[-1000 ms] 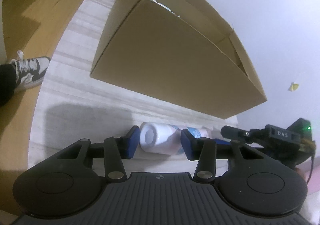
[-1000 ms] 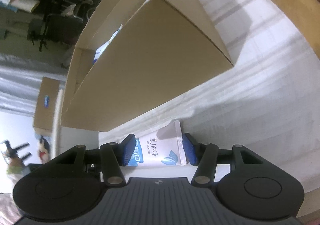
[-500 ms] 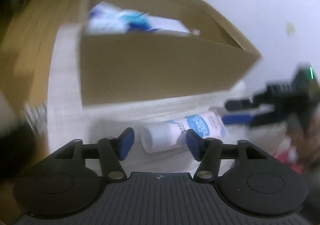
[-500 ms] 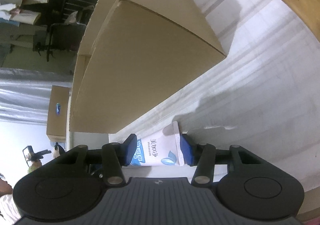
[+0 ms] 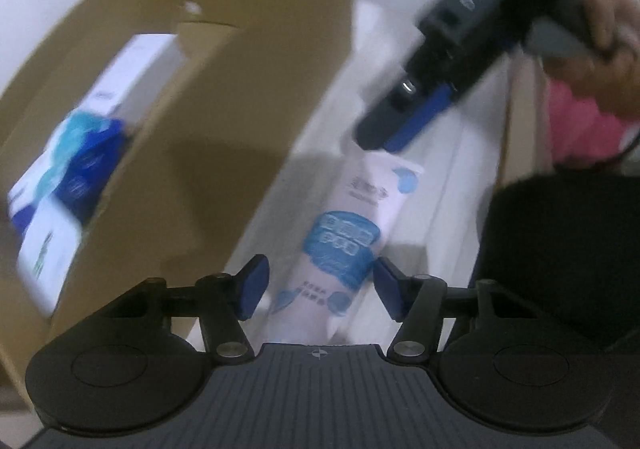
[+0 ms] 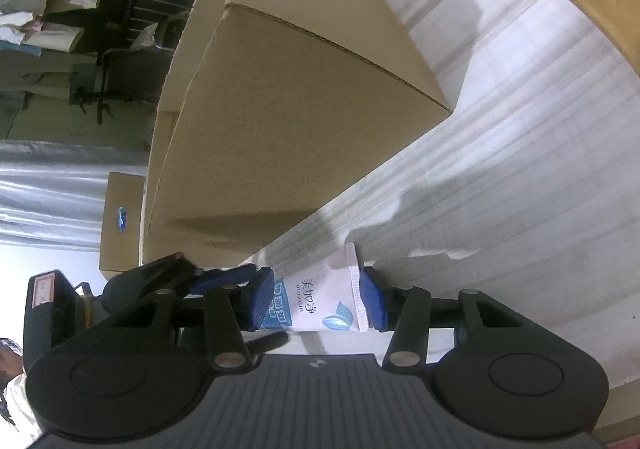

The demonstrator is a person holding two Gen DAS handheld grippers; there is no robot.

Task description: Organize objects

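One thing to move: a white and blue tube [image 6: 320,301] lies on the pale striped table [image 6: 520,169], just beside the long side of the big cardboard box [image 6: 288,109].
Tube and right gripper: the right gripper [image 6: 316,299] is squeezed onto the flat tail end of the tube, one blue pad [image 6: 262,303] on each side.
Tube and left gripper: the left gripper [image 5: 318,287] is at the fat end, farther along the box. Its blue pads [image 5: 252,287] sit on both sides of the tube with a gap, so it is spread and holds nothing.
Box: the top is open. In the blurry left view, white and blue packs [image 5: 68,169] already lie inside.
Step now: I think the tube goes up and over the box wall to join those packs.
How to do it well: hold the tail tight, because it is thin and flat and the heavy end may swing down.
Lift: go straight up until the whole tube is higher than the box edge, then move across.
Left gripper's job: keep it out of the way, or close it softly on the fat end to stop the swing.
Watch out: do not bump the box wall, or the box may slide.
Letting go: lower the tube onto the packs, then open.
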